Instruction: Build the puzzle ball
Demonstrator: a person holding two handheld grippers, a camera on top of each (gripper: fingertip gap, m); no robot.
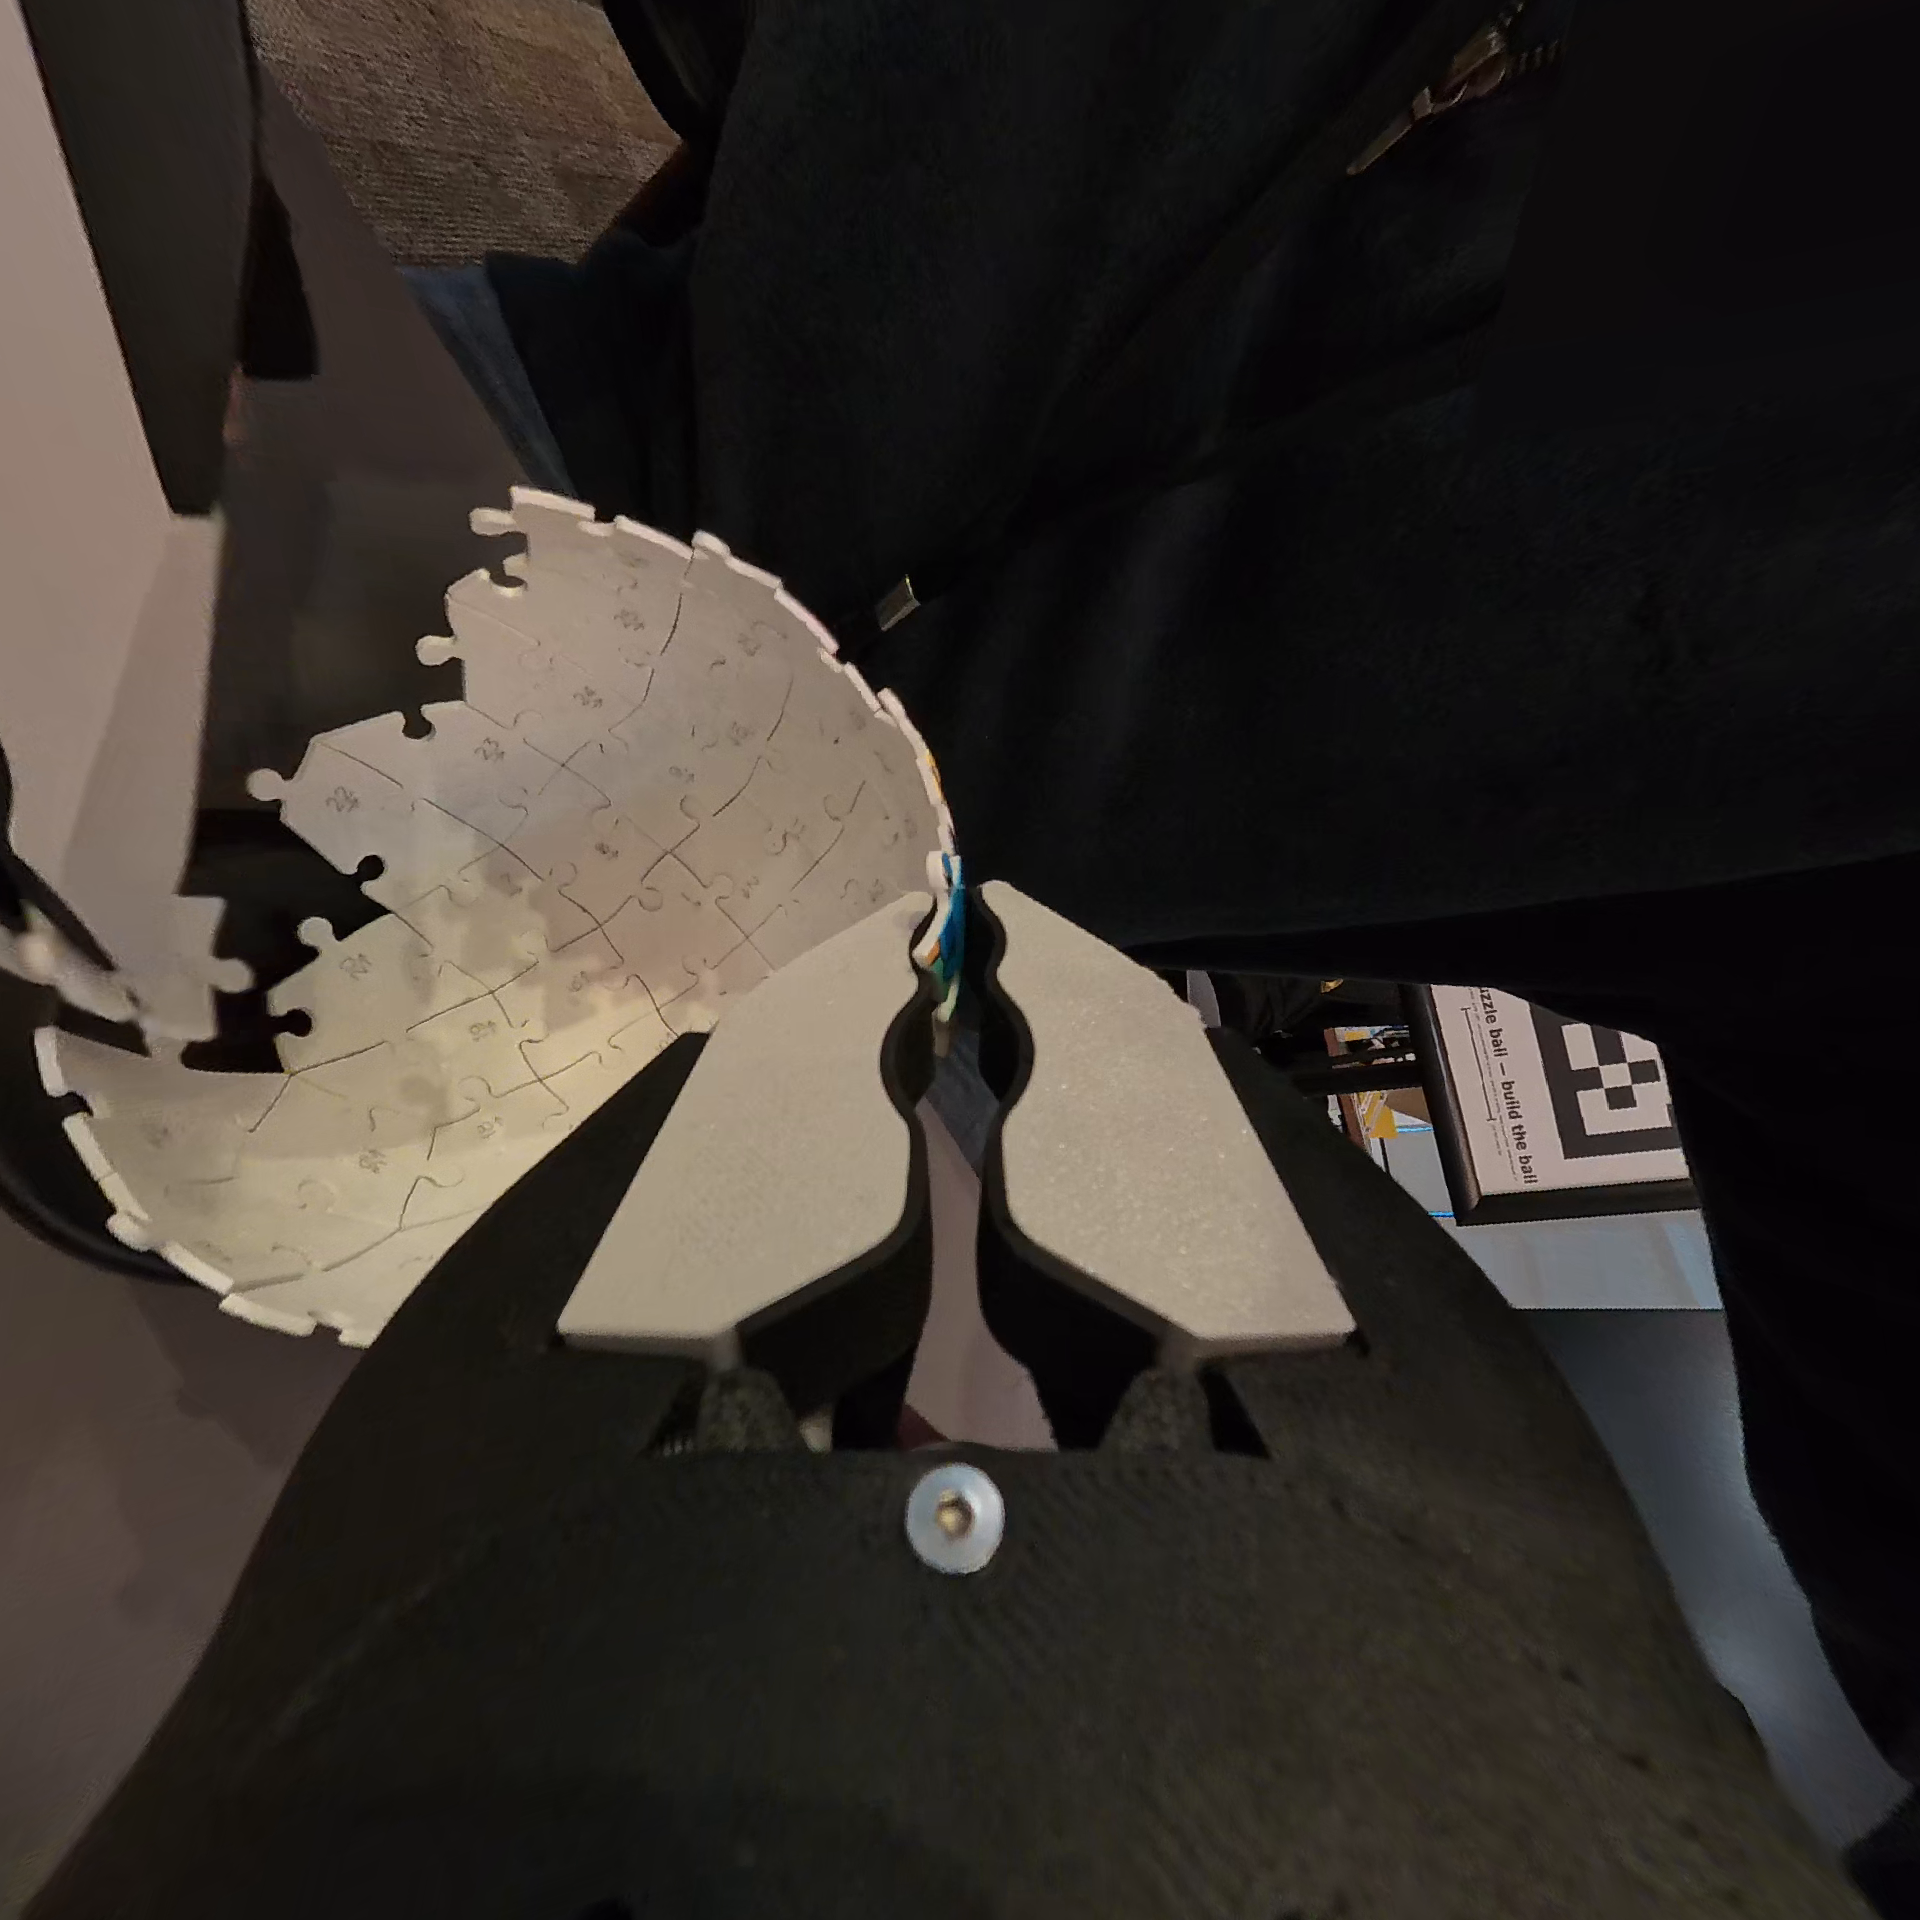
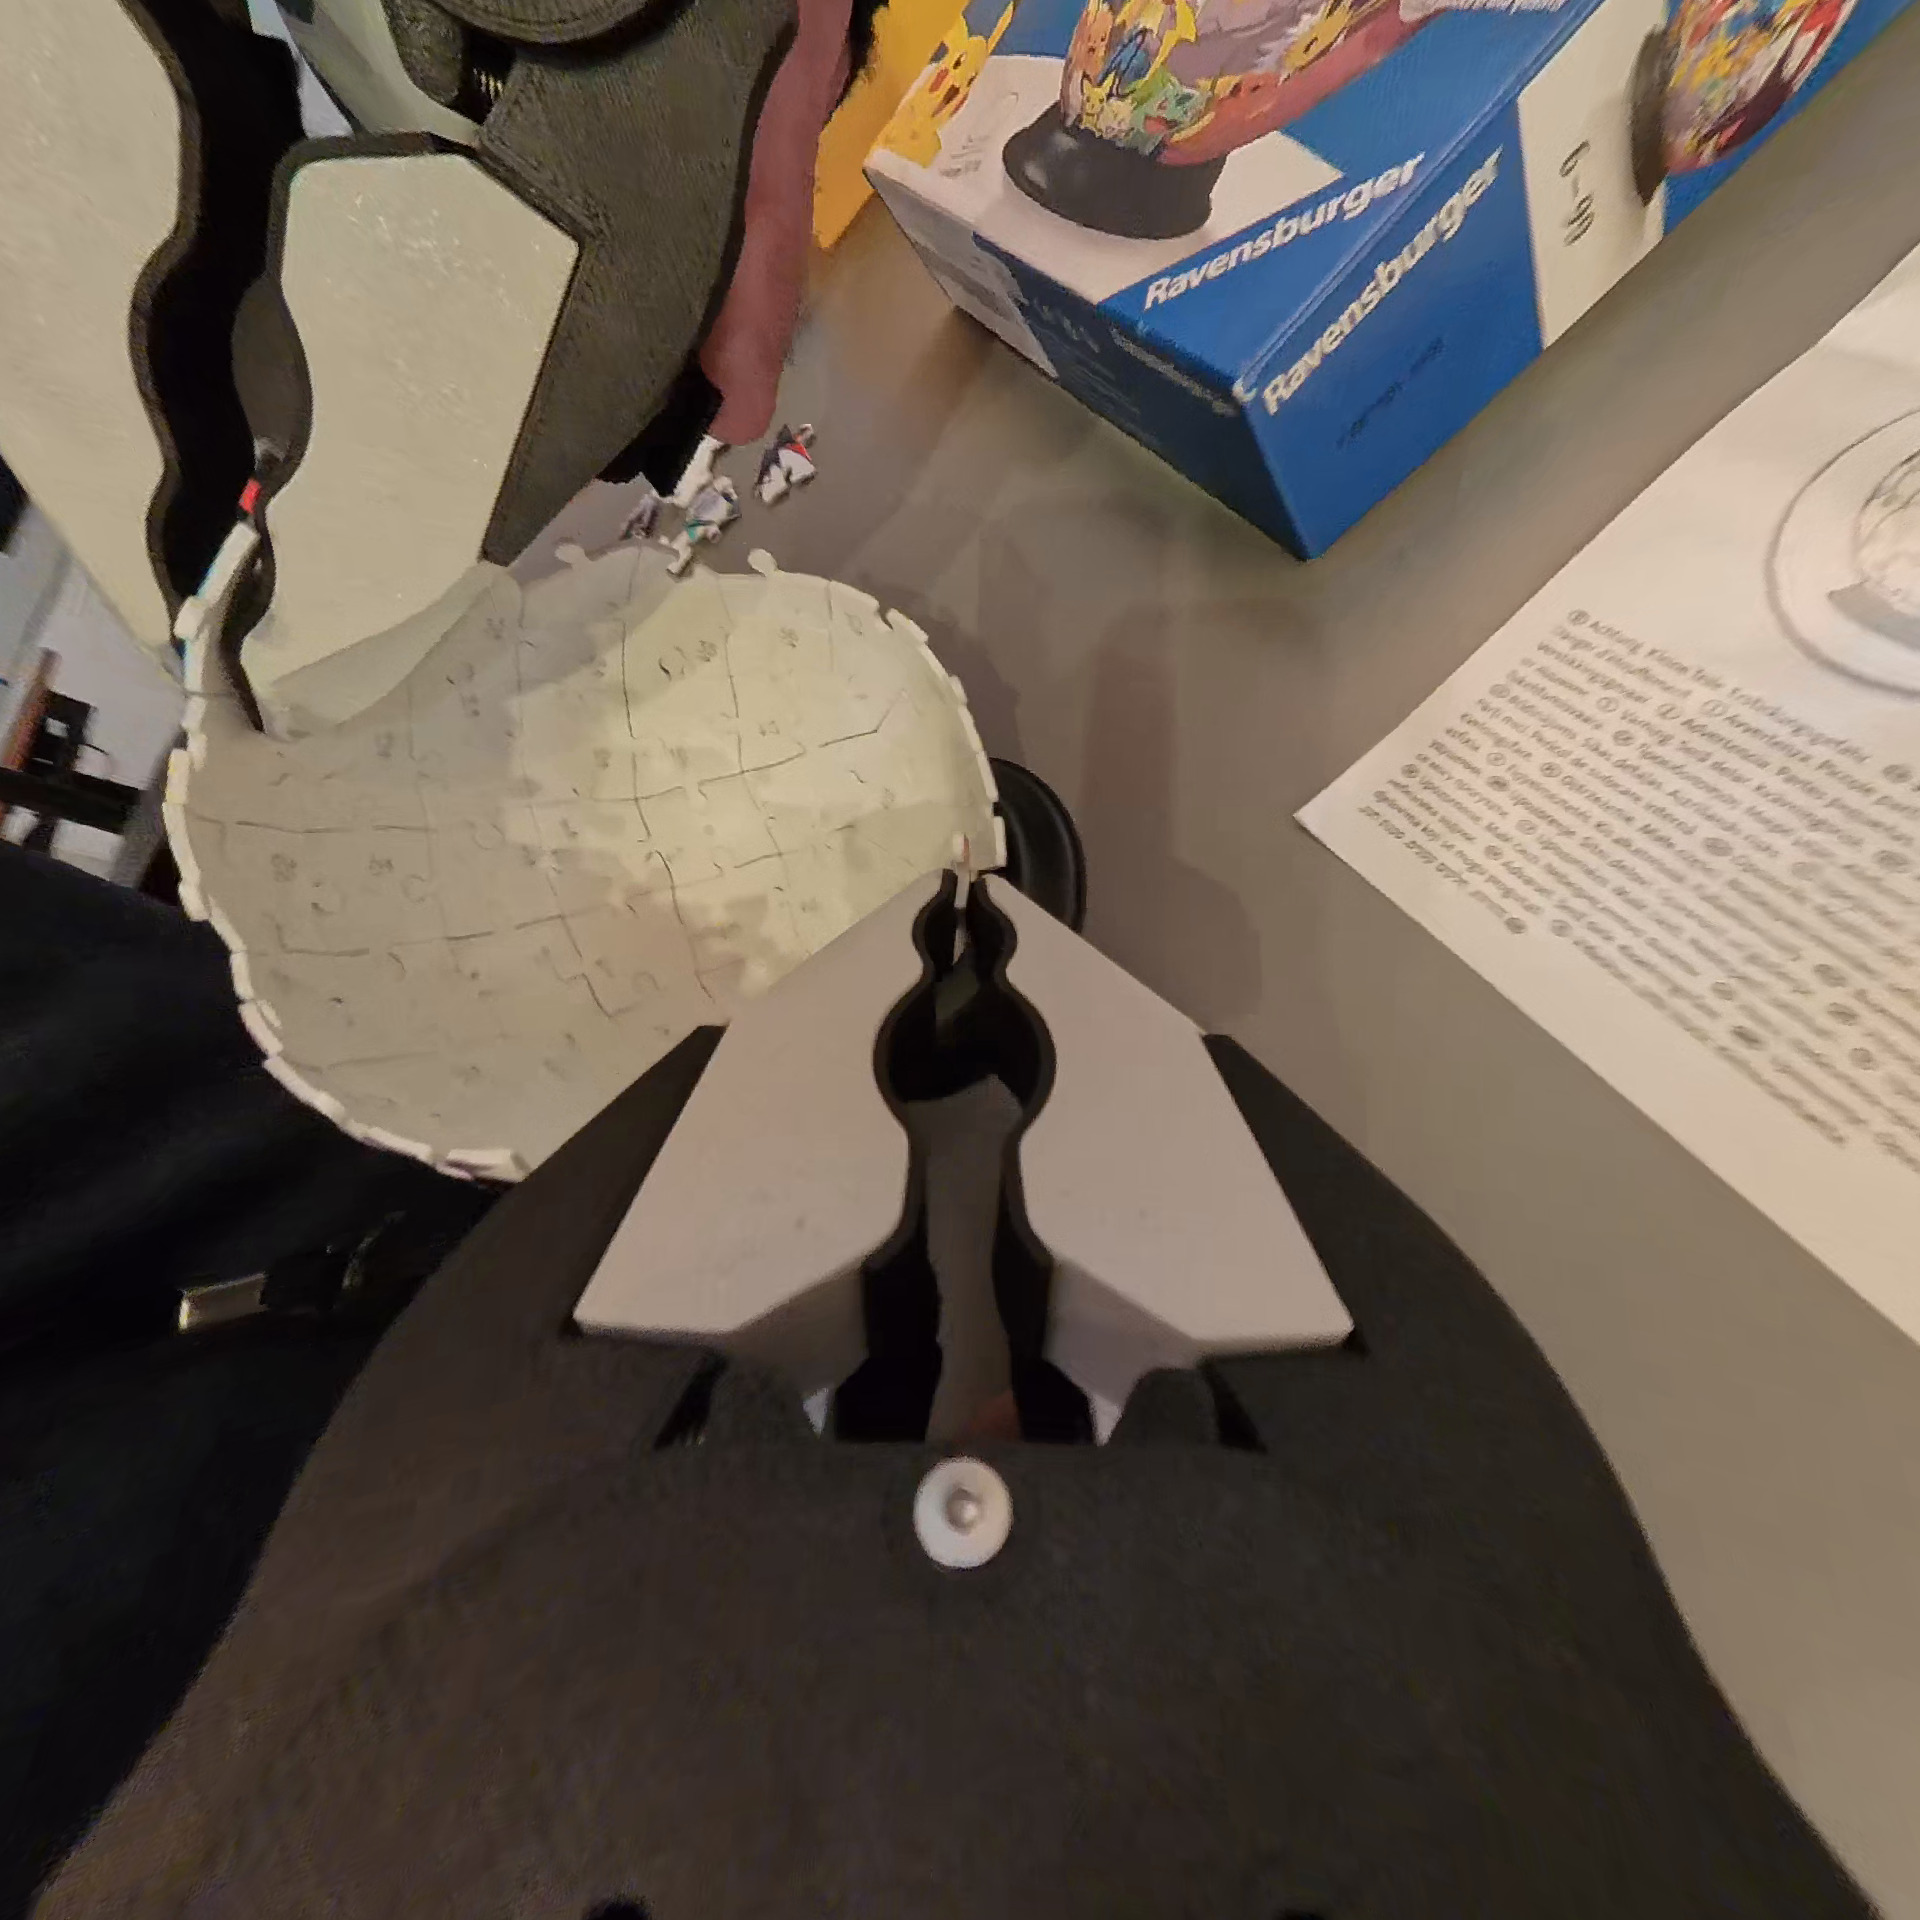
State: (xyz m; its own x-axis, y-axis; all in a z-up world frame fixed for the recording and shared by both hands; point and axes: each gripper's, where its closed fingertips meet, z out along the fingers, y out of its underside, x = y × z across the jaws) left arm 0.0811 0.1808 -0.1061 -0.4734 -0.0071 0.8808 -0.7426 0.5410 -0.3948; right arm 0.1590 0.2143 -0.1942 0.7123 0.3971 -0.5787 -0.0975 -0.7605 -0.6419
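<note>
So the half-built puzzle ball point(image 2: 582, 831) is basically a white bowl right now, open side up toward both cameras, held in the air just above the desk point(image 2: 1195, 727). Both tools are on its rim. The right hand-held gripper point(image 2: 961, 914) is pinched tight on the rim at about 4 o'clock of the bowl, and the left hand-held gripper point(image 2: 244, 540) is clamped on the rim at about 10 o'clock, so they sit nearly opposite each other with the shell spanning between them. From the left tool's own view, the left one's tips point(image 1: 956, 935) bite a coloured edge and the bowl spreads off toward 9 o'clock.

The thing that matters: the ragged unfinished edge point(image 1: 343, 831) with the knobs sticking out is on the far side from the left grip, and a few loose pieces point(image 2: 727, 488) lie on the desk just past the bowl at 12 o'clock. I'd guess the right tool has to let go to fetch one.

Desk is smooth grey. The blue puzzle box point(image 2: 1299, 312) sits at 1 o'clock, the instruction sheet point(image 2: 1662, 831) at 3, and the black stand point(image 2: 1039, 842) peeks out under the shell. Decent room in between.
</note>
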